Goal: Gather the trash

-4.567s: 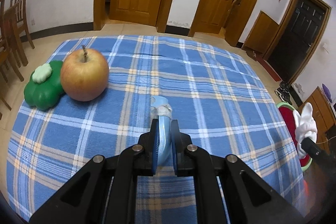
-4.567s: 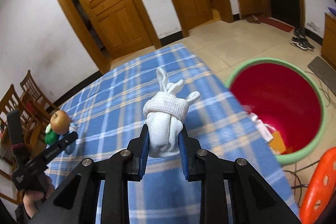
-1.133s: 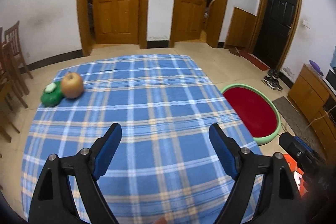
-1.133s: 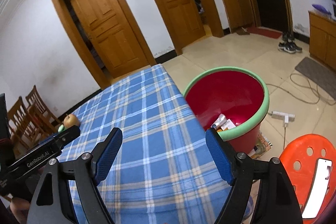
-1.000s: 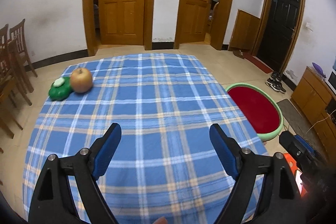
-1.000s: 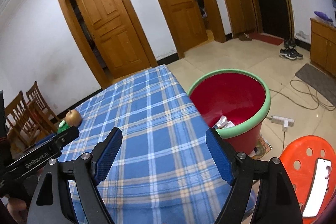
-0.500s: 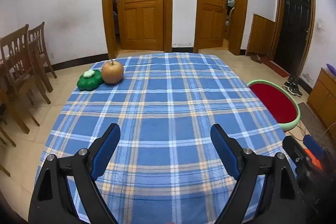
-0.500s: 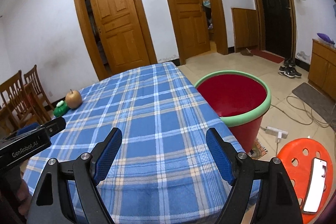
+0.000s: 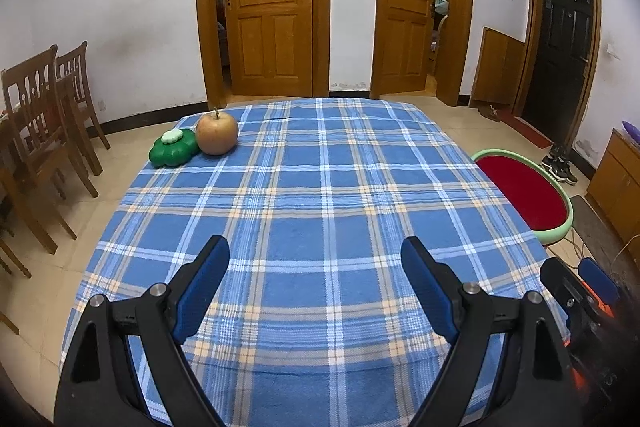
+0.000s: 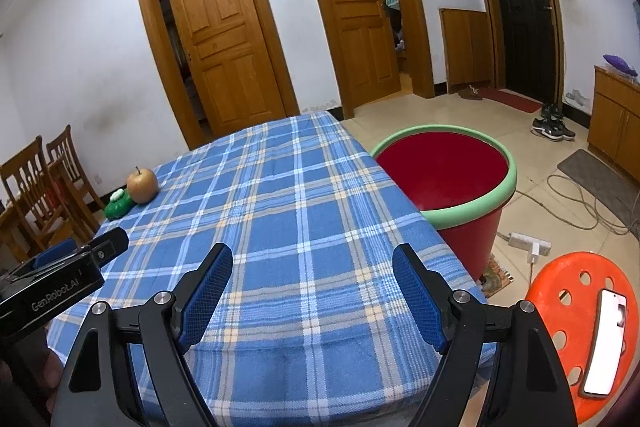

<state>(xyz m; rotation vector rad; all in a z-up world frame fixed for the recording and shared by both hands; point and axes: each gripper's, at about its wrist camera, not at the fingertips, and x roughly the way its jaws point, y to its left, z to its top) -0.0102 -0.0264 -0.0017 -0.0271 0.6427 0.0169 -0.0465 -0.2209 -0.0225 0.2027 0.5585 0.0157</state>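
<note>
Left wrist view: left gripper spread wide, nothing between the blue pads. 4.6 s back it pinched a small pale-blue scrap; by 1.1 s back the jaws were already apart and empty. Over the last second the camera has drawn back from the worktop, so the checked cloth now shows nearly to its near edge.

Right wrist view: right gripper likewise spread and empty. 4.6 s back it gripped a knotted white rag beside the bin; that rag is no longer held.

Reading: both pieces have been let go, presumably into the bin, and both grippers have retreated. No loose trash visible on the cloth. Collection looks finished or close to it.

Containers:
- Red bin with green rim, on the floor touching or just beside the right edge of the worktop. Interior from this angle shows only red wall; the bottom is hidden, so contents cannot be confirmed now. At 1.1 s back some white packaging lay low inside.
- Orange stool near the bin, a phone lying on it.

Remaining on the worktop, far left corner: apple touching a green clover-shaped toy. Neither reads as trash.
</note>
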